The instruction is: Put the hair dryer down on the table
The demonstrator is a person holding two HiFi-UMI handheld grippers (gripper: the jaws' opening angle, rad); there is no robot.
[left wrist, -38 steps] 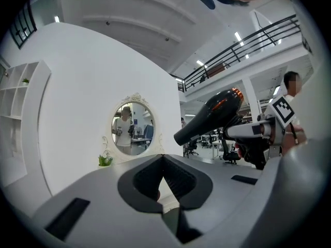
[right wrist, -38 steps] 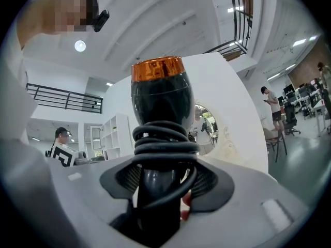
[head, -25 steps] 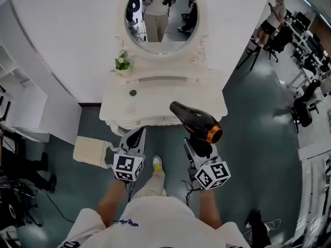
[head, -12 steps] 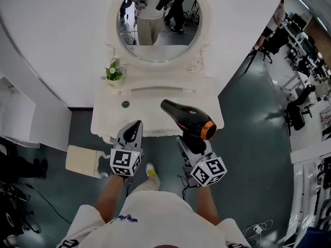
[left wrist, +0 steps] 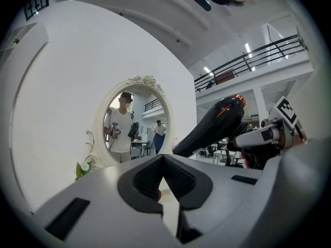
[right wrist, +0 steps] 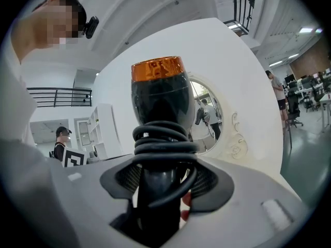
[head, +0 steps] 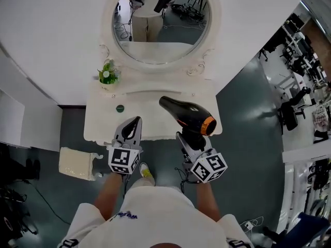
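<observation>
One hair dryer point(head: 189, 117), black with an orange ring at one end and its cord wound round the handle. Two grippers. The right gripper point(head: 187, 140) has its fingers partly open and clamped on the handle. The dryer is held up over the right front of the white table point(head: 101, 125), not set down. The left gripper point(head: 133, 124) has its fingers together at the tips, empty, at the table's front edge. One oval mirror point(head: 160, 25). One small pot point(head: 107, 77) holds a green plant. One green disc point(head: 120, 108) lies on the table.

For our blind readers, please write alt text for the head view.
The right tongs grip a black hair dryer by its handle over the front of a white dressing table; the left tongs, shut and empty, hover beside it.
</observation>
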